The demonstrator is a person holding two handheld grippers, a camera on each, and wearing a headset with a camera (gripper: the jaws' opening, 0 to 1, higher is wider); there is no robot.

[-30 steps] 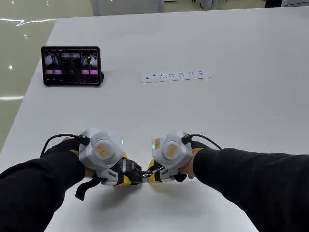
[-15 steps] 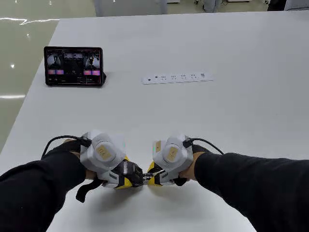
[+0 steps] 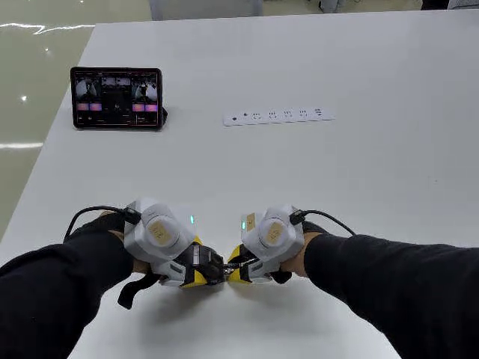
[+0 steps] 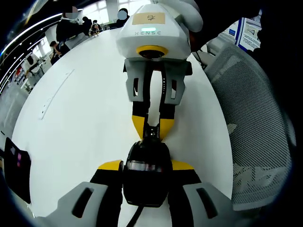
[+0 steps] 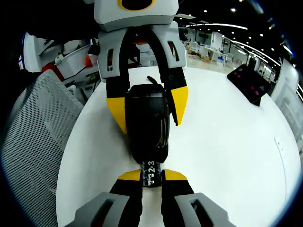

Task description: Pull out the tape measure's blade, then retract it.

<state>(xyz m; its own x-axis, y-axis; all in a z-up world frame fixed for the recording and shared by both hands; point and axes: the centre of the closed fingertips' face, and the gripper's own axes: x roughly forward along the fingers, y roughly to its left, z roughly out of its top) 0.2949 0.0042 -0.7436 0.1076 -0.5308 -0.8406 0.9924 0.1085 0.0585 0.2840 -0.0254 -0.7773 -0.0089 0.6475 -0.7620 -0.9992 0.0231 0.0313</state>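
The black tape measure lies low over the white table, and my left gripper is shut on its body. In the left gripper view the case sits between my yellow-tipped jaws. My right gripper faces it from the right, shut on the blade's end. A short piece of blade with printed numbers shows between the right gripper's yellow tips, just in front of the case. The right gripper and the left gripper each appear in the other's view, almost touching.
A tablet stands at the table's far left, and a white power strip lies mid-table beyond the grippers. The table's left edge drops to the floor. A grey mesh chair is beside the near edge.
The head camera has tilted a little, shifting the picture. Both grippers hold the same places close together, with no visible lengthening of the blade.
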